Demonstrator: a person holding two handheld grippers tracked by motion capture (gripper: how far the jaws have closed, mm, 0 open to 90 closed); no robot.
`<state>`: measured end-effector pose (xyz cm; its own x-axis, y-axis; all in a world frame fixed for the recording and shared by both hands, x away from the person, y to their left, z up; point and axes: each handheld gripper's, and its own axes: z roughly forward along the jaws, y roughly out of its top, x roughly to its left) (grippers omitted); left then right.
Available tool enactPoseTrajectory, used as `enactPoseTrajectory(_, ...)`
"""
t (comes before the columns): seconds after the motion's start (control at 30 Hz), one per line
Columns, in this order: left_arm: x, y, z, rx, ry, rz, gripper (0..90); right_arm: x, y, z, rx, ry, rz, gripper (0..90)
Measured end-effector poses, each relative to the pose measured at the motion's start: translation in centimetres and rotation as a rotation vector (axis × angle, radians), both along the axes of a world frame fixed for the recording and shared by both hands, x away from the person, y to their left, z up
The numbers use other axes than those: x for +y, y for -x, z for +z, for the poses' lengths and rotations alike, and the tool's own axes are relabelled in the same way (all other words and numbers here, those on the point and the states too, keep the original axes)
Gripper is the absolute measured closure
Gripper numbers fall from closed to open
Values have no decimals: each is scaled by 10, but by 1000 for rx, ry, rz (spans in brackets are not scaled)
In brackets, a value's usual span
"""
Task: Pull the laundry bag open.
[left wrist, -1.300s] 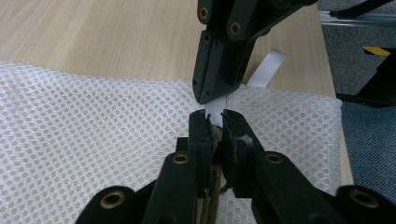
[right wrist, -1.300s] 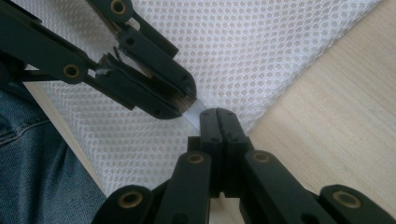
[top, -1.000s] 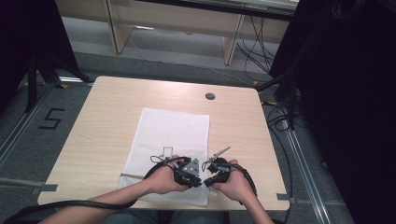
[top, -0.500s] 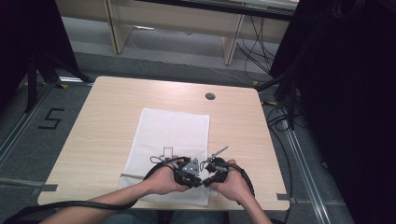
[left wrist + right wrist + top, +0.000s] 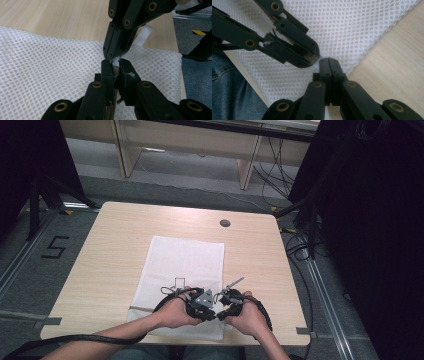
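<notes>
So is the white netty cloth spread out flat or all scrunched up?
Mostly spread flat. The white mesh cloth lies as a smooth rectangle on the table; by the grippers I cannot tell.

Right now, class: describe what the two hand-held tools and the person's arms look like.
Both the left tool and the right tool are black, with jointed bars and brass-coloured pivot pins. The left carries a grey three-cornered plate. A thick black cable trails from it. The forearms are bare, no sleeves visible.
</notes>
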<state>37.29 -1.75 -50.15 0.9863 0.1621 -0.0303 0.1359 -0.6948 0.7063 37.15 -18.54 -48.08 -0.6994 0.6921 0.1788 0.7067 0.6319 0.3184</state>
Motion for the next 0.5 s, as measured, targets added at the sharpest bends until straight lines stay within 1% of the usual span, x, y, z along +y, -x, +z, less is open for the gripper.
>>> enactPoseTrajectory(0.03,0,0,0,4,-2,4,825,0,0,0,0,-4,3,900)
enactPoseTrajectory(0.07,0,1,1,-2,-11,-3,825,-1,-1,0,1,-6,1,900)
enactPoseTrajectory(0.1,1,1,1,-11,-17,-6,825,-1,0,0,10,-3,-10,900)
enactPoseTrajectory(0.13,3,2,2,-11,-26,1,825,-1,1,1,25,0,-24,900)
enactPoseTrajectory(0.27,6,3,6,-17,-26,1,825,-2,1,1,23,-2,-22,900)
enactPoseTrajectory(0.33,7,3,6,-16,-26,-2,825,-2,1,1,31,-2,-22,900)
enactPoseTrajectory(0.43,7,3,5,-17,-27,-4,825,-2,1,1,25,0,-19,900)
enactPoseTrajectory(0.47,7,3,5,-16,-24,-3,825,-2,1,1,17,0,-13,900)
enactPoseTrajectory(0.5,8,3,6,-28,-31,-10,825,-2,1,1,22,-2,-12,900)
